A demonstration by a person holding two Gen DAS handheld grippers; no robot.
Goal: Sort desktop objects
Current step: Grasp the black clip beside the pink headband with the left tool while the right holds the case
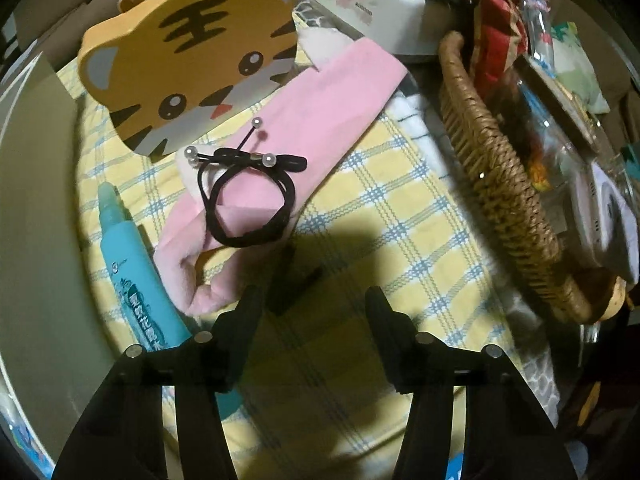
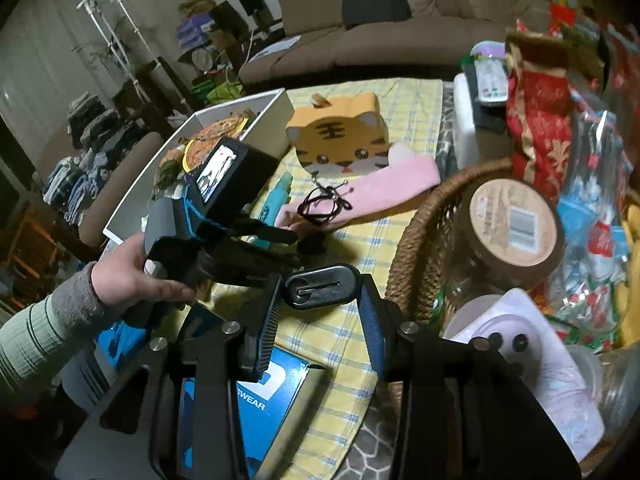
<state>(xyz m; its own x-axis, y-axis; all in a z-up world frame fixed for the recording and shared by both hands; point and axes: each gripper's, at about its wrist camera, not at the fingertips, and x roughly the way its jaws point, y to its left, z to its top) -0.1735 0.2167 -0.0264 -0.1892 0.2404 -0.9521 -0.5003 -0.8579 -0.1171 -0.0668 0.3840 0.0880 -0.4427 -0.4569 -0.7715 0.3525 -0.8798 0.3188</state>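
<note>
A yellow checked cloth (image 1: 400,216) covers the table, and lying on it we have the tiger-faced box (image 1: 192,60), a pink fabric band (image 1: 280,160) running out from beside it, and a teal tube (image 1: 132,264) just left of the band. The wicker basket (image 1: 500,200) sits at the cloth's right edge, a white tray (image 2: 256,120) at its left, and a blue package (image 2: 264,396) lies near.
</note>
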